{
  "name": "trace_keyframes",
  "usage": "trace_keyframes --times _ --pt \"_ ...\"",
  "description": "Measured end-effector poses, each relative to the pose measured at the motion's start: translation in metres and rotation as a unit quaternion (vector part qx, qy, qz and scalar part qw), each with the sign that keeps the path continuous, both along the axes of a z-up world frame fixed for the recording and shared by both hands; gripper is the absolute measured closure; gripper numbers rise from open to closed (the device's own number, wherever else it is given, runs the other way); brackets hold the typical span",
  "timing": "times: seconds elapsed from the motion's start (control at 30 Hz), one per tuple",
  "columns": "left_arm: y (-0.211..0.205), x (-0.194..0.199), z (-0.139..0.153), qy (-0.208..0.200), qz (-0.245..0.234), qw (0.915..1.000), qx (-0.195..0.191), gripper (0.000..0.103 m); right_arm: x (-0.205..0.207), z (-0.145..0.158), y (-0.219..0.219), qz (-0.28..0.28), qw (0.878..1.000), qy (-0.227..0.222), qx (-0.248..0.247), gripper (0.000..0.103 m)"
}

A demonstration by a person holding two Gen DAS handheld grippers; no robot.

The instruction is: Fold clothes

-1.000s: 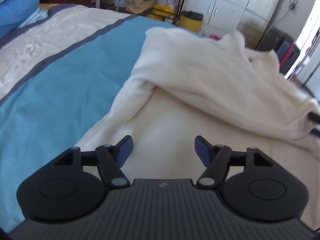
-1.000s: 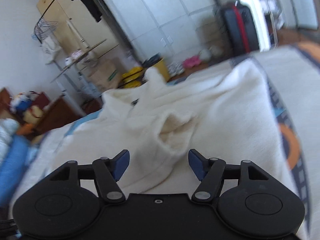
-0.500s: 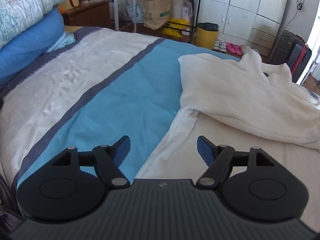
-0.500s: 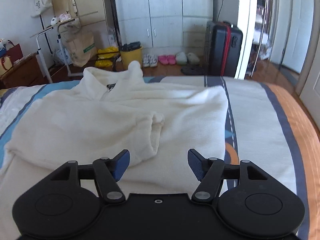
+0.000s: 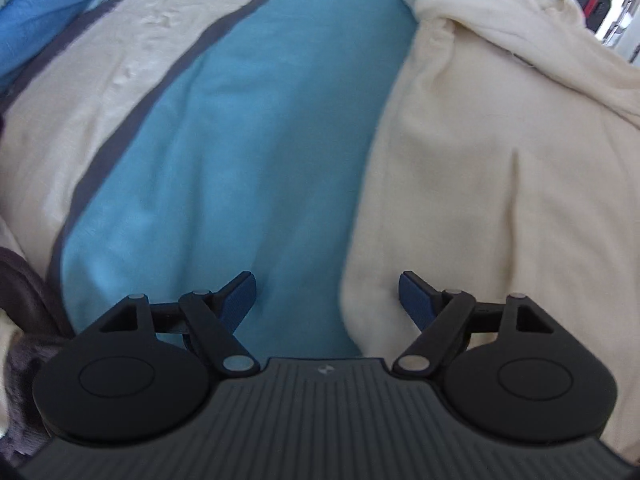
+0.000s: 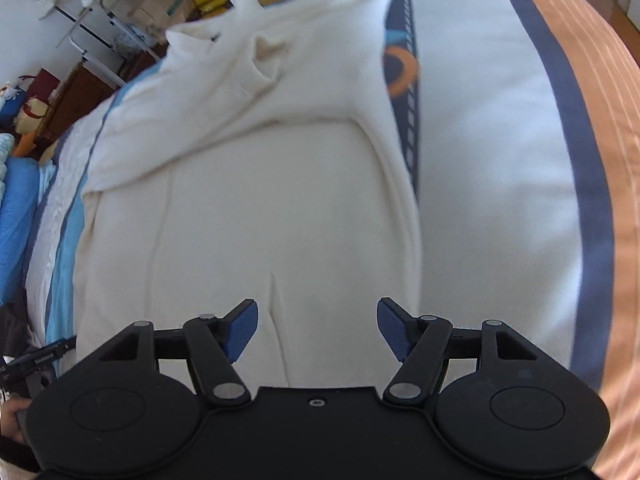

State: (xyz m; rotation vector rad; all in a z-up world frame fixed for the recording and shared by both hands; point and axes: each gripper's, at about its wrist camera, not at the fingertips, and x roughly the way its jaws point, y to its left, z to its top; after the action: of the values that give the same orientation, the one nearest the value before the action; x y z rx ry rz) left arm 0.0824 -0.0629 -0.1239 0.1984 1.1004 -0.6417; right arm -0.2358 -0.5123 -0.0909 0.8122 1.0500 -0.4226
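Garment: a cream fleece top (image 6: 256, 200) lay spread on the striped bed cover (image 5: 224, 120), collar toward the far edge.
Left gripper (image 5: 327, 296): fingers spread wide, empty, over the top's left edge.
Right gripper (image 6: 317, 326): fingers wide apart, holding nothing, above the hem.

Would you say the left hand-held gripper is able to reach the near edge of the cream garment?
Probably yes: the left hand-held gripper is open, the cream garment edge lies between its fingers, nothing blocking.

Cream garment (image 6: 260, 200) on striped bed (image 5: 224, 128)
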Motion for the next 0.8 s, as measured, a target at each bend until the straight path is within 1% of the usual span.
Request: trace_keyframes --times 0.1,0.17,0.2,0.23,0.27,0.3,0.33,0.37,0.4,0.43,0.47,0.53,0.6,0.63,0.67,0.7,0.73,0.77,0.8 --pt "0.009 -0.007 0.008 0.016 -0.012 0.9986 -0.05 0.044 -0.014 -0.006 0.004 0.003 0.999 0.042 0.001 0.032" --pt "0.015 -0.011 0.014 0.024 -0.019 0.9962 -0.081 0.046 -0.02 -0.009 0.01 0.015 0.998 0.068 0.001 0.032" --pt "0.014 -0.012 0.017 0.004 -0.019 0.9974 -0.07 0.046 -0.021 -0.013 0.013 0.026 0.997 0.074 0.015 0.032" --pt "0.013 -0.014 0.018 -0.012 -0.019 0.9985 -0.05 0.046 -0.022 -0.016 0.017 0.037 0.996 0.081 0.03 0.032" --pt "0.011 -0.014 0.017 -0.02 -0.024 0.9989 -0.034 0.046 -0.021 -0.022 0.021 0.053 0.993 0.093 0.046 0.029" --pt "0.011 -0.014 0.013 -0.016 -0.031 0.9991 -0.023 0.043 -0.02 -0.028 0.025 0.069 0.99 0.106 0.061 0.025" --pt "0.01 -0.014 0.009 -0.007 -0.037 0.9992 -0.012 0.039 -0.018 -0.034 0.03 0.091 0.986 0.128 0.057 0.017" --pt "0.009 -0.015 0.004 -0.006 -0.045 0.9989 0.012 0.038 -0.015 -0.039 0.035 0.12 0.98 0.157 0.036 0.015" --pt "0.007 -0.016 -0.001 -0.005 -0.053 0.9979 0.037 0.035 -0.013 -0.044 0.037 0.139 0.974 0.179 0.024 0.015" --pt "0.004 -0.02 -0.004 -0.015 -0.064 0.9959 0.062 0.035 -0.011 -0.048 0.039 0.155 0.968 0.197 0.014 0.014" --pt "0.004 -0.024 -0.005 -0.018 -0.075 0.995 0.063 0.035 -0.011 -0.049 0.038 0.157 0.968 0.194 0.029 0.013" --pt "0.005 -0.028 -0.001 -0.015 -0.094 0.9946 0.041 0.035 -0.009 -0.05 0.037 0.171 0.967 0.176 0.068 0.013" --pt "0.008 -0.032 0.004 -0.024 -0.105 0.9939 0.023 0.04 -0.006 -0.052 0.044 0.2 0.962 0.158 0.1 0.02" --pt "0.009 -0.034 0.005 -0.026 -0.109 0.9935 0.015 0.051 -0.004 -0.053 0.049 0.214 0.958 0.151 0.112 0.037" --pt "0.009 -0.036 0.006 -0.028 -0.114 0.9931 0.008 0.061 -0.003 -0.053 0.055 0.226 0.957 0.148 0.102 0.049" --pt "0.009 -0.037 0.005 -0.025 -0.118 0.9928 0.002 0.083 -0.003 -0.052 0.061 0.238 0.956 0.149 0.084 0.052" --pt "0.006 -0.039 0.002 -0.025 -0.116 0.9929 0.006 0.088 -0.001 -0.051 0.067 0.244 0.956 0.151 0.065 0.06" --pt "0.004 -0.04 0.0 -0.026 -0.115 0.993 0.009 0.088 0.0 -0.049 0.071 0.246 0.956 0.152 0.044 0.067" --pt "0.002 -0.04 0.001 -0.026 -0.112 0.9934 0.004 0.09 0.001 -0.047 0.074 0.247 0.957 0.147 0.031 0.071"
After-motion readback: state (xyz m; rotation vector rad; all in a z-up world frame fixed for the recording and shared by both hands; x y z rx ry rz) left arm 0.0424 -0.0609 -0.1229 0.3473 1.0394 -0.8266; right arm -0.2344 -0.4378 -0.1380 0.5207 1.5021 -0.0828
